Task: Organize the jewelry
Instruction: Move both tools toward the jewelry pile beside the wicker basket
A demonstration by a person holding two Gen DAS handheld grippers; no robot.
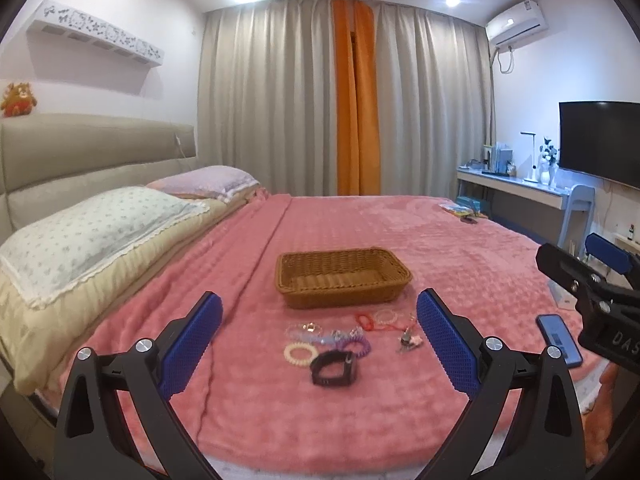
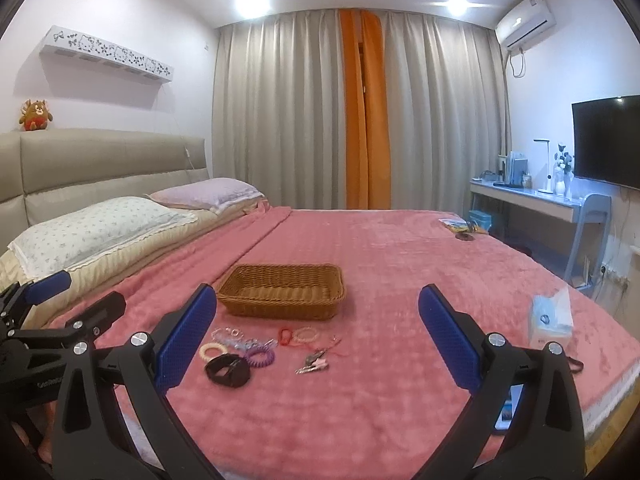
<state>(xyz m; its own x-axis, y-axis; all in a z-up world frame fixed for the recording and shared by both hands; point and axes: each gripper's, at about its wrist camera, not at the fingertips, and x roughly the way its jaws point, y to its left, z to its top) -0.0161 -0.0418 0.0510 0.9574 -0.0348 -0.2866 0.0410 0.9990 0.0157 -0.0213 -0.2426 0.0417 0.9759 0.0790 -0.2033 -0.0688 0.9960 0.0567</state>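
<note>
Left gripper (image 1: 320, 336) and right gripper (image 2: 318, 330), jaws released, above jewelry (image 1: 332, 338) beside basket (image 1: 342, 276) on bed (image 1: 400, 408)

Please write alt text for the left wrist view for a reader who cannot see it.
The open left gripper hovers over a pink bedspread, framing scattered bracelets and a black watch in front of an empty wicker basket. The right gripper shows at the right edge.

Both rigs look identical: the left gripper (image 1: 319, 322) and right gripper (image 2: 318, 314) have chunky black plastic frames, blue mesh-textured fingers (image 1: 192, 344), silver round screws (image 1: 144, 345), plus white lettering on the sides.
</note>
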